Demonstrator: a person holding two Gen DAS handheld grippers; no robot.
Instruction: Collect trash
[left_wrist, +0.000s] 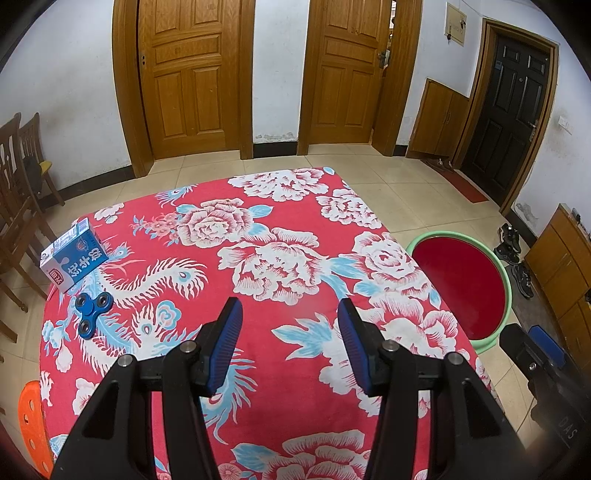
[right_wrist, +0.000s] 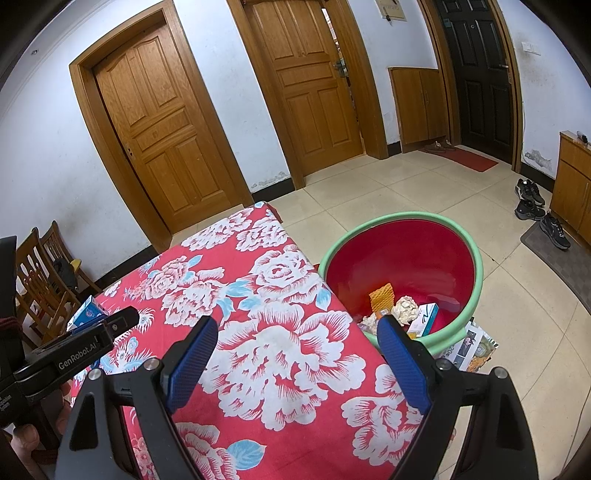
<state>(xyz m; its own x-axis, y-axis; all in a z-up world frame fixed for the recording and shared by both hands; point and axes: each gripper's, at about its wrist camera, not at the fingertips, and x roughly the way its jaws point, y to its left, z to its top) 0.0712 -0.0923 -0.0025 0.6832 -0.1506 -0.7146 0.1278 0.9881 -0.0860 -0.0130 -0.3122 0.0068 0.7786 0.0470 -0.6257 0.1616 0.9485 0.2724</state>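
The left gripper (left_wrist: 290, 314) is hovering over the middle of the desk (left_wrist: 280, 206), jaws spread wide and holding nothing. The right gripper (right_wrist: 295, 332) is likewise hanging released and empty above the desk's right edge, with its right finger (right_wrist: 400, 363) overlapping the near rim of the bin (right_wrist: 476, 254) in the right wrist view.

A red floral cloth is covering the desk. A blue-and-white carton (left_wrist: 74, 256) is lying at the desk's far left edge. A blue spinner (left_wrist: 90, 312) is lying just beside it, on the nearer side, apart from the carton. Both are sitting well to the left of the left gripper.

The bin, red inside with a green rim, is standing on the floor against the desk's right side. It is holding an orange wrapper (right_wrist: 382, 295), crumpled paper (right_wrist: 404, 308) and a small white-and-blue box (right_wrist: 424, 319). A printed box (right_wrist: 474, 345) is lying on the floor touching the bin's near right side.

An orange stool (left_wrist: 33, 421) is showing at the desk's near left corner.
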